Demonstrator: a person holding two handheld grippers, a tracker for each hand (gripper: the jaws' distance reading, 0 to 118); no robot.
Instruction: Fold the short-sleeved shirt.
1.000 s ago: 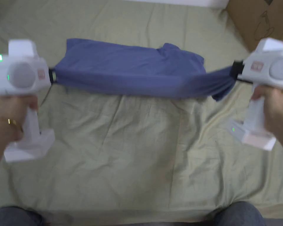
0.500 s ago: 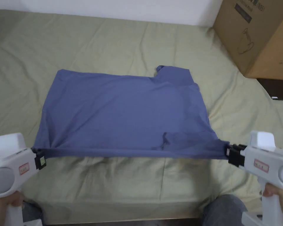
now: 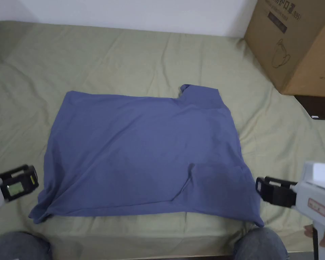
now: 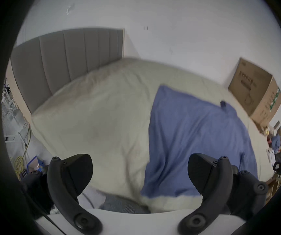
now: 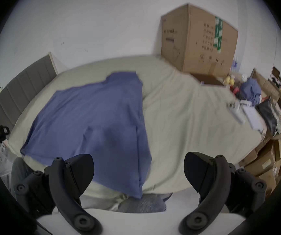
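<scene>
Blue cotton-like fabric, the short-sleeved shirt, lies spread across the middle of the head view on a pale green bedsheet, folded into a rough rectangle with a small collar or sleeve piece sticking up at its upper right edge. Its lower edge runs close to the near side of the bed, with a loose bunched corner at lower left and a pointed corner at lower right. At the far left of the frame the left gripper, white-bodied with black jaws, sits just beside the shirt's lower left corner without touching it; its jaws stand apart and hold nothing. At the lower right the right gripper, of the same build, sits just off the shirt's right edge, also released, with its jaws parted and empty. In the left gripper view the left gripper's two black jaws are spread wide in the lower part of the frame, and the shirt lies beyond them, towards the right, flat on the sheet. In the right gripper view the right gripper's jaws are likewise wide apart, and the shirt fills the left centre, its near corner hanging over the bed edge between and below the jaws. A large brown cardboard box stands at the upper right of the head view, well apart from the shirt.
</scene>
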